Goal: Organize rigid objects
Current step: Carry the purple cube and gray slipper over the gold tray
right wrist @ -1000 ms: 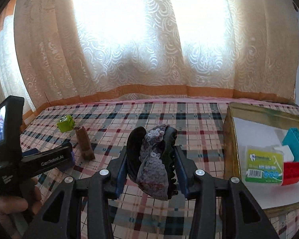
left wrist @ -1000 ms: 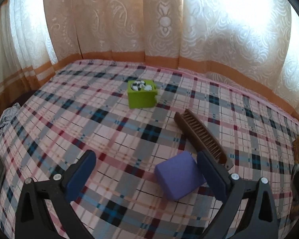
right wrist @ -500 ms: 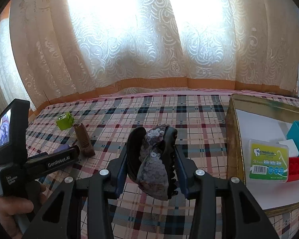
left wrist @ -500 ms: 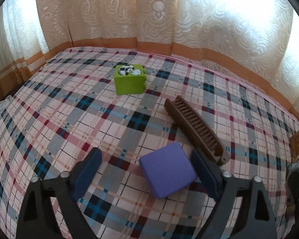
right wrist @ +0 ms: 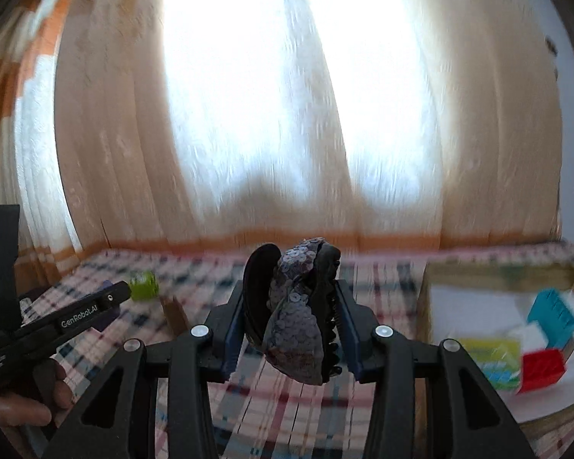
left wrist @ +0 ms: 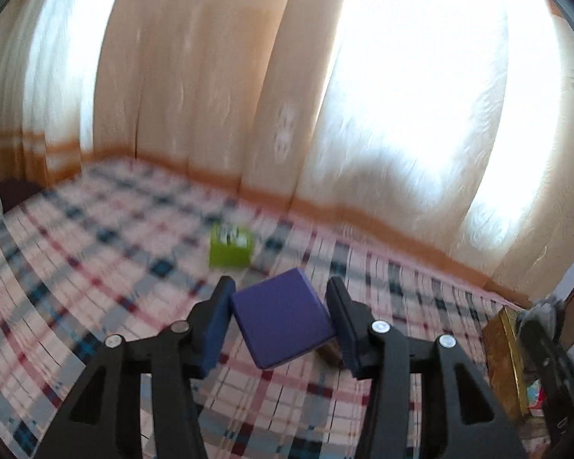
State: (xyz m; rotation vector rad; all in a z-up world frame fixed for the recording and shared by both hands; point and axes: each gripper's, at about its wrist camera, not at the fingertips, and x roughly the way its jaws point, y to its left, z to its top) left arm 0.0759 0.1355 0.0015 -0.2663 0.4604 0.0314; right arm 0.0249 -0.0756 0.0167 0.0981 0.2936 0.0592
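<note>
Your left claw [left wrist: 281,315] pinches the purple cube [left wrist: 281,323]; your right claw [right wrist: 291,315] grips the sequined hair clip [right wrist: 298,317], nearer the gold-rimmed tray [right wrist: 424,298] at right.

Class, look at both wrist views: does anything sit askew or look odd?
Yes: the purple block sits tilted, corner-up, between the left gripper jaws rather than square to them. Nothing else stands out.

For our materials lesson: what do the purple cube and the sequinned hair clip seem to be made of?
Purple cube: probably foam or matte plastic; flat, unshiny faces with crisp edges. Hair clip: black, likely plastic toothed claw, covered with shiny overlapping sequins.
</note>
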